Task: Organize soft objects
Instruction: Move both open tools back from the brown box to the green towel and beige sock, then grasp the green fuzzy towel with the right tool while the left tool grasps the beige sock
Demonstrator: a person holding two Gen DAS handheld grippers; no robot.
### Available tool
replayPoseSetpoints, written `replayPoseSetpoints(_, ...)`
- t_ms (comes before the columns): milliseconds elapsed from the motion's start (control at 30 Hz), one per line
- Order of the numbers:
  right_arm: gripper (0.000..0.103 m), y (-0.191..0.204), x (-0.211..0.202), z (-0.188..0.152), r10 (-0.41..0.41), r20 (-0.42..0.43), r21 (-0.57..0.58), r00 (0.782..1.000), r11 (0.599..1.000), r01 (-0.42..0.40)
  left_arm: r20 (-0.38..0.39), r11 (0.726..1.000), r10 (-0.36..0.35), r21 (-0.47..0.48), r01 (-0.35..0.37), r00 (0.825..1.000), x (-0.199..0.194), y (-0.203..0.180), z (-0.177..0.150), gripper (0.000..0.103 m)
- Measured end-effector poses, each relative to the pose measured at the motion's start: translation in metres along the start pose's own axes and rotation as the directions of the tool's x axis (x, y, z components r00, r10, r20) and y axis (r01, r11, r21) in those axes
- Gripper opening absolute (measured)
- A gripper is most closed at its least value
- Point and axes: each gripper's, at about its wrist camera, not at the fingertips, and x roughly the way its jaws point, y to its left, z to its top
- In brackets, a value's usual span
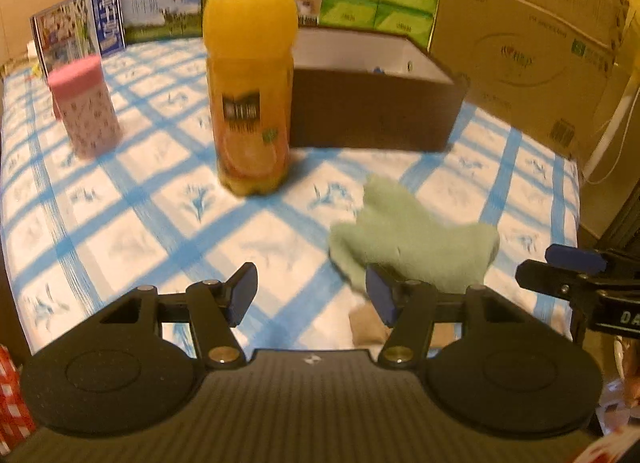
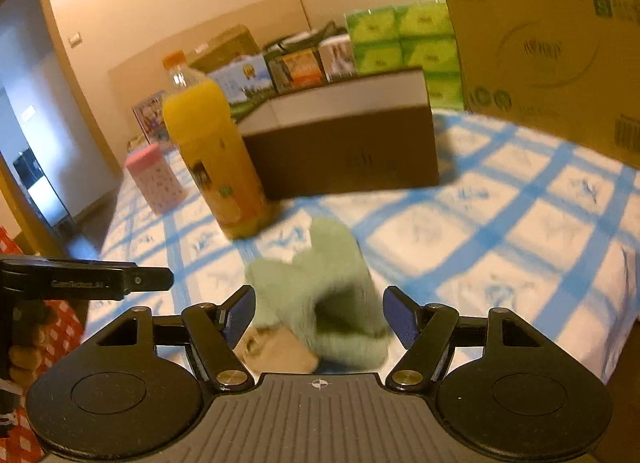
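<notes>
Two claws hang over the blue-checked desk (image 1: 132, 199). Left claw (image 1: 310, 295) stands wide and empty, the pale green soft cloth (image 1: 408, 239) lying just past its right finger. Right claw (image 2: 319, 313) is also apart, with that cloth (image 2: 324, 295) between its fingers but not pinched. An orange juice bottle (image 1: 250, 75) and brown box (image 1: 376, 107) stand beyond.

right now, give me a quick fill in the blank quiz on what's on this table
1. The bottle holds ____ juice.
2. The cup has a ____ lid.
3. The green cloth lies between the right gripper's ____.
4. The brown box stands ____ the bottle.

Missing words: orange; pink; fingers; behind
</notes>
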Motion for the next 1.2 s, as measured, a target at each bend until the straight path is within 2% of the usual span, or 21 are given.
replayPoseSetpoints(133, 0.070, -0.002, 0.003, -0.011, -0.040, -0.028, -0.021, 0.999, 0.999, 0.040, -0.037, 1.000, -0.018, -0.011, 0.018, 0.999, 0.006, -0.003, -0.016, 0.057)
replayPoseSetpoints(300, 0.070, -0.002, 0.009, -0.017, -0.050, -0.040, -0.034, 0.998, 0.998, 0.049, -0.078, 0.998, -0.057, -0.015, 0.056, 0.995, 0.017, -0.013, -0.030, 0.057)
replayPoseSetpoints(500, 0.070, -0.001, 0.021, -0.026, -0.071, -0.070, -0.065, 0.995, 0.996, 0.067, -0.104, 0.996, -0.086, 0.009, 0.088, 0.991, 0.034, -0.027, -0.037, 0.057)
replayPoseSetpoints(667, 0.070, -0.007, 0.030, -0.032, -0.071, -0.090, -0.046, 0.993, 0.997, 0.067, -0.130, 0.995, -0.097, -0.002, 0.098, 0.987, 0.051, -0.031, -0.038, 0.058)
replayPoseSetpoints(900, 0.070, -0.015, 0.035, -0.033, -0.077, -0.095, -0.015, 0.993, 0.997, 0.076, -0.144, 0.997, -0.080, 0.002, 0.081, 0.986, 0.072, -0.034, -0.036, 0.058)
replayPoseSetpoints(1133, 0.070, -0.020, 0.039, -0.033, -0.083, -0.100, -0.003, 0.992, 0.997, 0.083, -0.120, 0.997, -0.072, 0.030, 0.076, 0.990, 0.081, -0.039, -0.036, 0.057)
replayPoseSetpoints(1167, 0.070, -0.020, 0.040, -0.033, -0.084, -0.100, -0.001, 0.991, 0.996, 0.084, -0.116, 0.997, -0.070, 0.037, 0.075, 0.991, 0.081, -0.040, -0.036, 0.055)
replayPoseSetpoints(1200, 0.070, -0.020, 0.040, -0.033, -0.084, -0.099, 0.000, 0.992, 0.996, 0.085, -0.109, 0.996, -0.068, 0.046, 0.074, 0.992, 0.081, -0.041, -0.036, 0.048)
